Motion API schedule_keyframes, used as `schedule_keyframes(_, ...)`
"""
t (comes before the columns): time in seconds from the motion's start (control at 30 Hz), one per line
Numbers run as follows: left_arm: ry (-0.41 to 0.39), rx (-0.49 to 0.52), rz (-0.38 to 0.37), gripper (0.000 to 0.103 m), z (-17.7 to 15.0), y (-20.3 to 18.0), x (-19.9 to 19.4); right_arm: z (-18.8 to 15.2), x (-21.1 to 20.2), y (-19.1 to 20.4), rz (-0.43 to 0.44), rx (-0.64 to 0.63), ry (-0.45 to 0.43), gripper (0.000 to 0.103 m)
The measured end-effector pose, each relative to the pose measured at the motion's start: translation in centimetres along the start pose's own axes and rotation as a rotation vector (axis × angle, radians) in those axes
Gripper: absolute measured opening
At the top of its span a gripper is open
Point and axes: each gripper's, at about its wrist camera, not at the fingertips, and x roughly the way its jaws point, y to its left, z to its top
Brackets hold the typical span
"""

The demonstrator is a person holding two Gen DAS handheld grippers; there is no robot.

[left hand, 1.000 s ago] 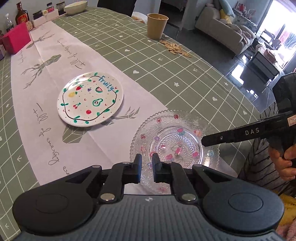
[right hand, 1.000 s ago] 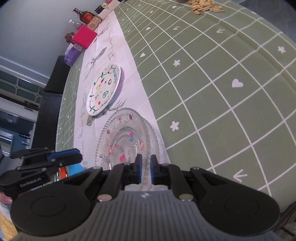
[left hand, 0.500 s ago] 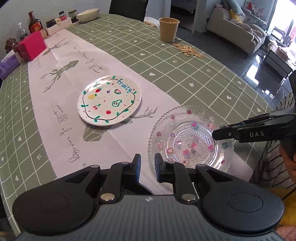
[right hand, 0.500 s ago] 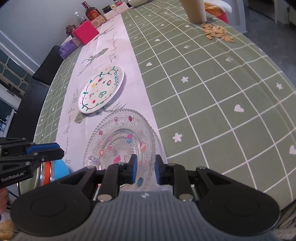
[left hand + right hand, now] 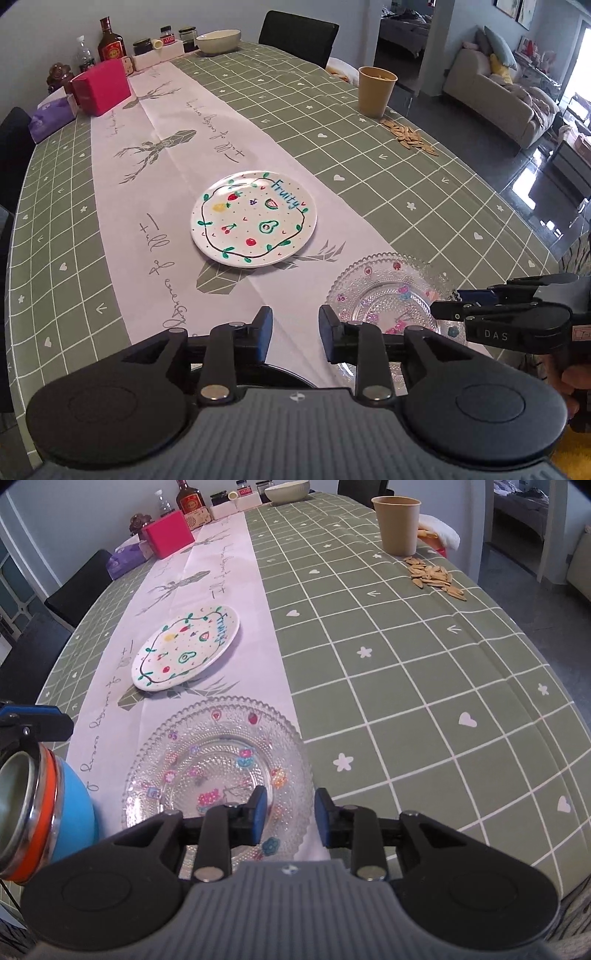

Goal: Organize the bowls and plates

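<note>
A clear glass plate with coloured flowers [image 5: 388,295] lies on the white runner near the table's front edge; it also shows in the right wrist view [image 5: 218,771]. A white "Fruity" plate [image 5: 254,218] lies farther back on the runner, and shows in the right wrist view [image 5: 186,648]. A blue bowl with an orange band [image 5: 44,812] sits at the front left, under my left gripper [image 5: 295,328], which is open and empty. My right gripper [image 5: 288,814] is open and empty, over the glass plate's near rim. A cream bowl [image 5: 218,40] stands at the far end.
A tan paper cup [image 5: 376,90] and scattered seeds [image 5: 410,138] are on the right side of the table. A pink box [image 5: 101,86], a purple tissue pack [image 5: 50,118], bottles and jars [image 5: 110,44] stand at the far left end. Black chairs surround the table.
Both grippers have opened from nearly shut and pulled back and up from the glass plate, which stays on the runner. The blue bowl has come into the right wrist view.
</note>
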Motion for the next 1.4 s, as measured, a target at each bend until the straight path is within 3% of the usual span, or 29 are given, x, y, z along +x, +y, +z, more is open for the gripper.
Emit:
schedule_keyframes(0.1, -0.054, 0.015, 0.044, 0.047, -0.1, 0.1, -0.8, 0.0, -0.4, -0.2, -0.009, -0.015, -0.033, 0.033)
schedule_keyframes(0.17, -0.076, 0.014, 0.053, 0.05, 0.0, 0.2, -1.2, 0.1, -0.7, -0.4, -0.012, -0.014, -0.048, 0.046)
schedule_keyframes(0.27, -0.077, -0.006, 0.052, 0.054, 0.2, 0.5, -1.3, 0.5, -1.2, -0.8, 0.0, -0.005, -0.065, 0.053)
schedule_keyframes(0.4, -0.073, 0.005, 0.104, 0.062, 0.6, 0.1, -1.1, 1.5, -1.7, -0.7, 0.01, -0.008, -0.081, 0.06)
schedule_keyframes(0.5, -0.113, 0.011, 0.146, 0.077, 0.7, -0.3, -1.3, 2.5, -2.2, -0.6, 0.032, -0.008, -0.099, 0.075)
schedule_keyframes(0.53, -0.124, 0.014, 0.165, 0.077, 0.7, -0.4, -1.4, 2.8, -2.3, -0.5, 0.041, -0.008, -0.105, 0.084)
schedule_keyframes(0.57, -0.128, 0.019, 0.181, 0.077, 0.7, -0.6, -1.5, 2.9, -2.5, -0.4, 0.049, -0.009, -0.109, 0.087)
schedule_keyframes(0.73, -0.089, -0.01, 0.17, 0.079, 0.9, -0.7, -1.5, 3.7, -3.1, 0.3, 0.056, -0.042, -0.113, 0.087)
schedule_keyframes(0.93, -0.105, -0.011, 0.198, 0.079, 0.7, -0.7, -1.9, 5.3, -4.1, 1.1, 0.057, -0.065, -0.136, 0.089)
schedule_keyframes(1.13, -0.096, -0.06, 0.197, 0.08, 1.6, 0.3, -1.5, 8.8, -4.8, 2.6, 0.055, -0.155, -0.158, 0.097)
schedule_keyframes(1.4, -0.043, -0.076, 0.205, 0.081, 2.8, 2.1, 0.8, 14.3, -2.0, 4.4, 0.073, -0.23, -0.102, 0.098)
